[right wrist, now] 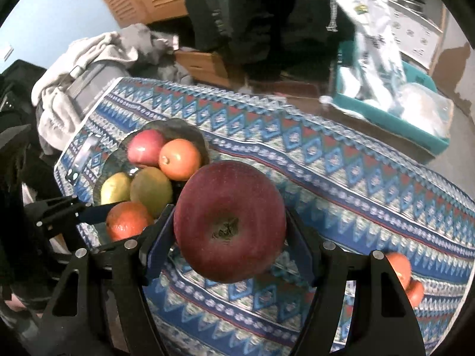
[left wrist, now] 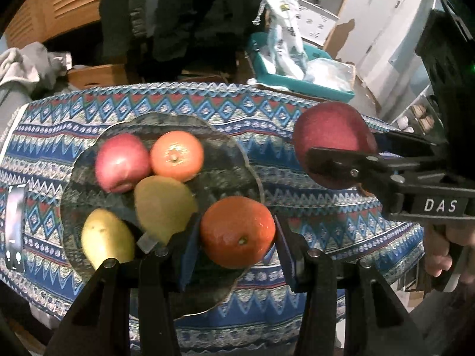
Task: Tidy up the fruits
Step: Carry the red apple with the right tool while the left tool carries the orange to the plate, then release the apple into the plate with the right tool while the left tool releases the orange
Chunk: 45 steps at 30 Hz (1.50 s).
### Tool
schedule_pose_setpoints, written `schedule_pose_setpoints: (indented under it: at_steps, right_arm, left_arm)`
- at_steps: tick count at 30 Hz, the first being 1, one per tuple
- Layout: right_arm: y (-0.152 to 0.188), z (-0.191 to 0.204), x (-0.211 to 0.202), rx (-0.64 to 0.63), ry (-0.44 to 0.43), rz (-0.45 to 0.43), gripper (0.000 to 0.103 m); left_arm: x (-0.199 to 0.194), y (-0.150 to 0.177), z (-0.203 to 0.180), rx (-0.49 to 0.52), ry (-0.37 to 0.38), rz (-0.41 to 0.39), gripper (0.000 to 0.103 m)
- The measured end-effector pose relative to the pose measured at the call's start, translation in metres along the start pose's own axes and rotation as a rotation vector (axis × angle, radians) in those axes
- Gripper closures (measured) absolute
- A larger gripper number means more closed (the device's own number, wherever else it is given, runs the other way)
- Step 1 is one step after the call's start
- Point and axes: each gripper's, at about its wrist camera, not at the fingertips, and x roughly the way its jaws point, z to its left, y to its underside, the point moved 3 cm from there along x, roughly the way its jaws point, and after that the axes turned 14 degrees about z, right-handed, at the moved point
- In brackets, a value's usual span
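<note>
A dark glass plate (left wrist: 225, 145) on the patterned tablecloth carries a pink-red apple (left wrist: 121, 163), an orange (left wrist: 176, 155), a green-brown mango (left wrist: 163, 204) and a yellow mango (left wrist: 107, 237). My left gripper (left wrist: 236, 237) is shut on a second orange (left wrist: 237, 231), held over the plate's near right rim. My right gripper (right wrist: 230, 237) is shut on a large dark red apple (right wrist: 230, 222), held above the cloth to the right of the plate. In the left wrist view that apple (left wrist: 332, 136) hangs right of the plate. The right wrist view shows the plate (right wrist: 181, 127) at left.
A phone (left wrist: 14, 225) lies on the cloth left of the plate. Two more oranges (right wrist: 403, 270) sit at the table's near right. Beyond the table stand a teal bin (left wrist: 299, 87) with bags, a cardboard box (left wrist: 92, 75) and grey clothes (right wrist: 98, 50).
</note>
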Motion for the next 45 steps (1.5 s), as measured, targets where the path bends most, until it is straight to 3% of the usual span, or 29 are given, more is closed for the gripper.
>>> schedule_pose_setpoints:
  at_steps: [19,39,45]
  right_arm:
    - [-0.036,0.061,0.067,-0.110,-0.023,0.112,0.032]
    - [-0.036,0.069,0.091,-0.132,-0.004,0.168,0.031]
    - [-0.035,0.069,0.083,-0.131,-0.016,0.151,0.031]
  left_arm:
    - [0.025,0.022,0.056,-0.106,-0.008,0.083,0.054]
    - [0.040,0.027,0.059,-0.124,0.010,0.141,0.054]
    - [0.033,0.028,0.057,-0.125,0.015,0.131,0.044]
